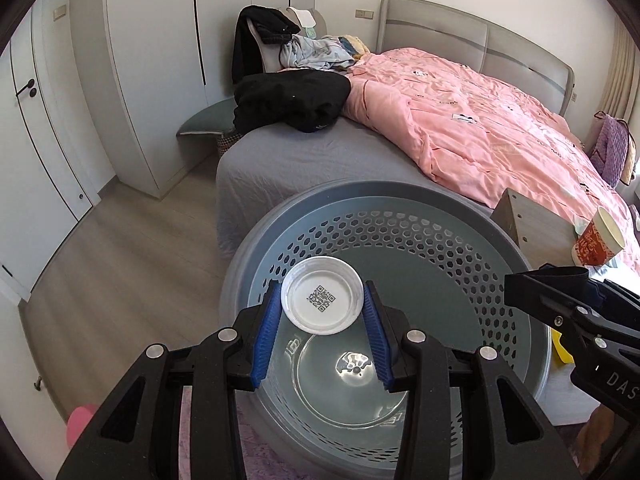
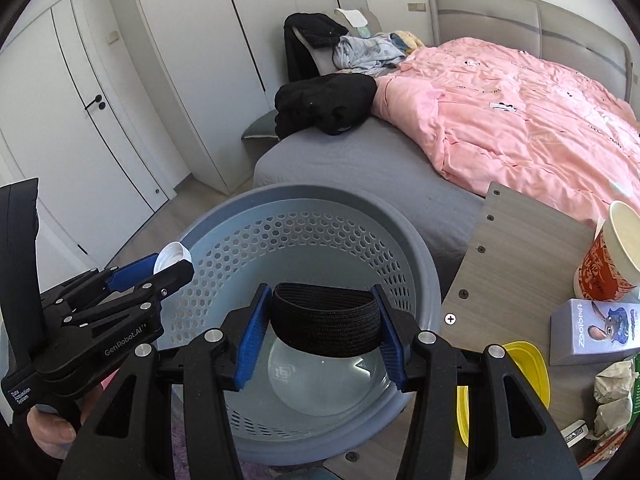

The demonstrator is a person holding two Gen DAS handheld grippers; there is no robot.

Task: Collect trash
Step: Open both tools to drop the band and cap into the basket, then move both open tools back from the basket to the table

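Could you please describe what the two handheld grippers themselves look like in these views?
Both the left gripper and the right gripper are matte black linkage frames with triangular cut-outs and round silver pivot pins. Their jaws carry ribbed blue pads. In the right wrist view the left gripper's side shows white "GenRobot.AI" lettering. A bare hand grips its handle; no cables show.

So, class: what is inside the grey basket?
The basket looks empty: bare shiny floor, holed walls. The lid and black band, each gripped above it, hide parts of the floor.
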